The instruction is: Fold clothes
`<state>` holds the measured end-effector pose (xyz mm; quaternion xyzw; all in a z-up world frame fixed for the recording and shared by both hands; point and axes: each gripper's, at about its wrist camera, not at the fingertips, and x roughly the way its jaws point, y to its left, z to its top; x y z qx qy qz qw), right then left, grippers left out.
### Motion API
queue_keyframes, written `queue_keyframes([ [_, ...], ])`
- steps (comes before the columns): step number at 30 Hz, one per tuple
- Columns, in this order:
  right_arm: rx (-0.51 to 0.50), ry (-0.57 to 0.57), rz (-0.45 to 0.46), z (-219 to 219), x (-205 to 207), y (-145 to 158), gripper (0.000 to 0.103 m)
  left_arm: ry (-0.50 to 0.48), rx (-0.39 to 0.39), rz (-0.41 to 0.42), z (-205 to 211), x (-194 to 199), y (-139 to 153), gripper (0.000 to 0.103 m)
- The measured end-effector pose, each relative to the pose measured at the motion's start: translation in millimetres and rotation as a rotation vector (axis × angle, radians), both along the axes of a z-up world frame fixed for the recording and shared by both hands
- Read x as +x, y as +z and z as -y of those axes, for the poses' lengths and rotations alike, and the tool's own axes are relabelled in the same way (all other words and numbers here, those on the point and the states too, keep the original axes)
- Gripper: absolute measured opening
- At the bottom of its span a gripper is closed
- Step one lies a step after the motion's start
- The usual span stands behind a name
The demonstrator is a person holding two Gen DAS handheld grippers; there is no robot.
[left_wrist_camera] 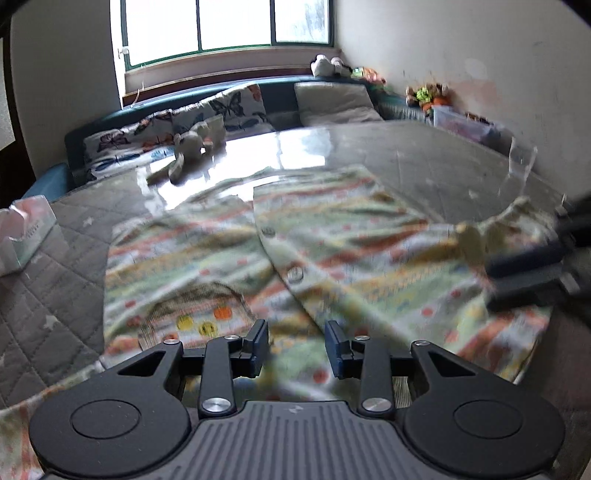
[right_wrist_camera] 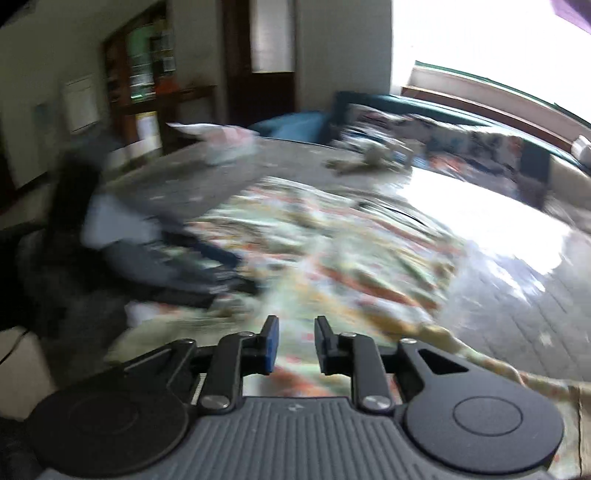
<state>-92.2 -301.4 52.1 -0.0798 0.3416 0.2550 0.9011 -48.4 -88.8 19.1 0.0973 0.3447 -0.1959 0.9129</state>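
**Patterned garment partly folded, more folds to go**

Grey quilted cloth under a glossy clear cover (left_wrist_camera: pixel 443 162) forms the work surface, and the patterned garment (left_wrist_camera: pixel 229 236) lies spread across its middle. Nearest in the left wrist view, the left gripper (left_wrist_camera: pixel 297 349) hangs just over the garment's near edge, its jaws a modest way apart with nothing pinched between them. In the right wrist view the right gripper (right_wrist_camera: pixel 294 345) sits over the same fabric (right_wrist_camera: pixel 332 266), jaws narrowly parted and empty; no cloth is caught between the pads.

Progress looks early to middling. One front panel with snap buttons (left_wrist_camera: pixel 294 274) lies turned over the body on a slant, and a crumpled sleeve or corner (left_wrist_camera: pixel 517 218) bunches at the right of the frame beside the other gripper's dark fingers (left_wrist_camera: pixel 532 273). Nothing resembling a compact, squared stack exists yet, so the remaining sleeve, the smoothing and the final folds are probably still ahead.

Its long axis seems to run from the lower part of the frame towards the upper middle, neckline (left_wrist_camera: pixel 199 306) nearest the left gripper, hem pointing away to the window (left_wrist_camera: pixel 229 26). Blur makes that reading tentative.

Farther off, a tissue box (left_wrist_camera: pixel 26 232) sits at the left edge, a soft toy (left_wrist_camera: pixel 188 147) beyond the garment, then cushions (left_wrist_camera: pixel 229 107) on a bench.
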Motion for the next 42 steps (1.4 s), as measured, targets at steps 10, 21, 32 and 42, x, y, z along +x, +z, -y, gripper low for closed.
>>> queue_keyframes([
  [10,-0.027,-0.233,-0.003,27.2,44.8,-39.0,0.019,-0.003,0.009,0.01,-0.5,-4.5,-0.7,0.036],
  [21,0.049,-0.512,0.03,107.9,-4.1,-33.0,0.028,-0.014,0.0,0.024,3.3,-10.0,8.3,0.037],
  [32,-0.009,-0.866,0.063,196.5,-21.0,-44.2,0.037,-0.06,-0.017,0.056,19.9,-30.2,24.3,0.049],
  [42,0.041,-0.91,0.068,213.1,-32.1,-51.4,0.039,-0.094,-0.011,0.038,39.2,-41.3,18.5,0.073],
])
